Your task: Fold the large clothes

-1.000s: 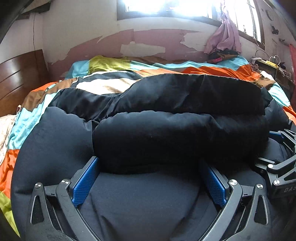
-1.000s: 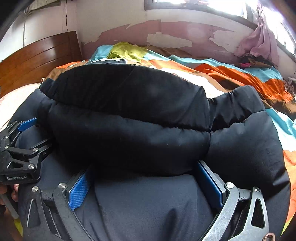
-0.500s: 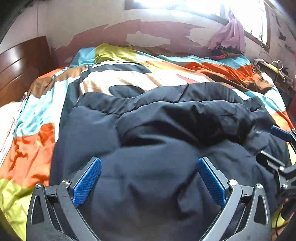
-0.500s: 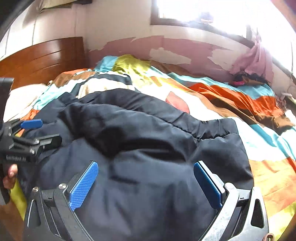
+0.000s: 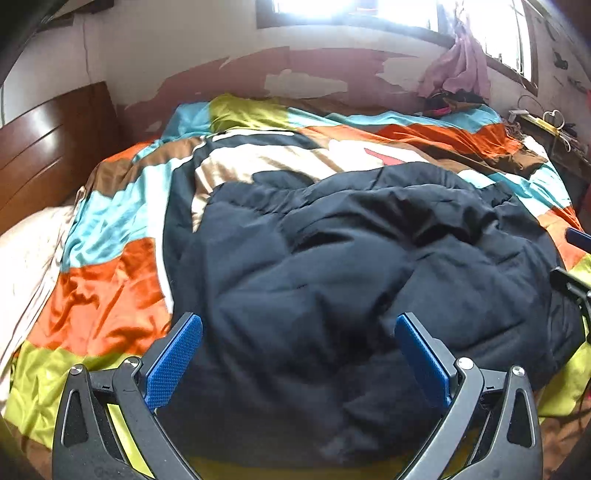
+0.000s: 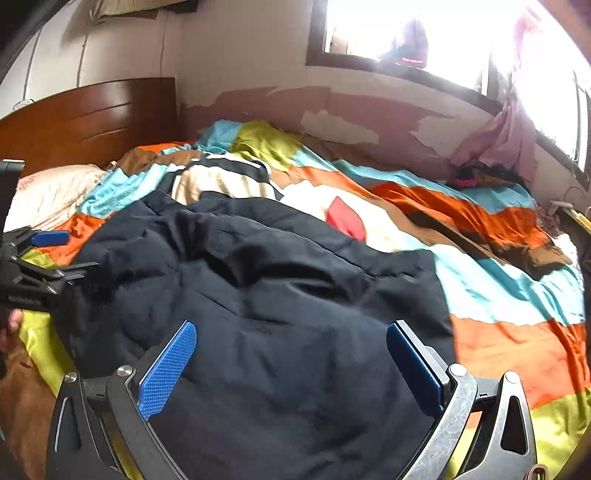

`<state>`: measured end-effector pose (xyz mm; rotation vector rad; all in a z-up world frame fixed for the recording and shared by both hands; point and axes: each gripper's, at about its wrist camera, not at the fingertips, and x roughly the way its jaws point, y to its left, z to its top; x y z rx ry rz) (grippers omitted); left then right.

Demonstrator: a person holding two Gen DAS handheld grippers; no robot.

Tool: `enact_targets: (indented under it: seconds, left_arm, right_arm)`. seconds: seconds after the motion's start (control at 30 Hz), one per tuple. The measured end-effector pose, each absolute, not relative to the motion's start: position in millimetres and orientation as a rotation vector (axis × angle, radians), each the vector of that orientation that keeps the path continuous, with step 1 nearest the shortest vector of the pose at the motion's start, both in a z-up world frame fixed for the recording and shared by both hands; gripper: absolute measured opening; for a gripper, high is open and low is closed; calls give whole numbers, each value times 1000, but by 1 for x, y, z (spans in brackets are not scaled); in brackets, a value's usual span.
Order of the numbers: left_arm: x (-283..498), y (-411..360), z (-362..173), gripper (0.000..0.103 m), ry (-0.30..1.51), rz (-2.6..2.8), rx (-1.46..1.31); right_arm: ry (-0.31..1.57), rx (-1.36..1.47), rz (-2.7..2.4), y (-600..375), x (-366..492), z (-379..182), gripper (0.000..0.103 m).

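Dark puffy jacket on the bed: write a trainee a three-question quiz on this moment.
1. True or false: the left gripper is shut on the dark puffy jacket.
2. What does the jacket lie on? A) a bare floor B) a colourful patchwork bedspread C) a chair
3. Fill in: in the right wrist view, the wooden headboard stands to the ____ of the window.

Key: 1 false, both it and the right gripper are open; 2 B; 3 left.
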<state>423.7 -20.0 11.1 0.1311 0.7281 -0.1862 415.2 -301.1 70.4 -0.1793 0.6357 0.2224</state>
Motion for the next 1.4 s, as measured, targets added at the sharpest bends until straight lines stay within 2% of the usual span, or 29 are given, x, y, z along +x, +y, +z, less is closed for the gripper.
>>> enact_targets:
  seconds: [0.53,0.77,0.93,1.4]
  left_arm:
    - [412,33,5,102,773,-84,190]
    - [426,72,-8,102,866,-207,23]
    - [440,81,-14,102,874,-313,8]
    - [491,93,-35,102,931,-349,-64]
  right_arm:
    - [756,-95,188,-377,377,62,103]
    - [798,-112,207,-400,367,53,103]
    - [775,-131,286,-403,358,52,103]
    - [808,-14,337,-422,416,36,103]
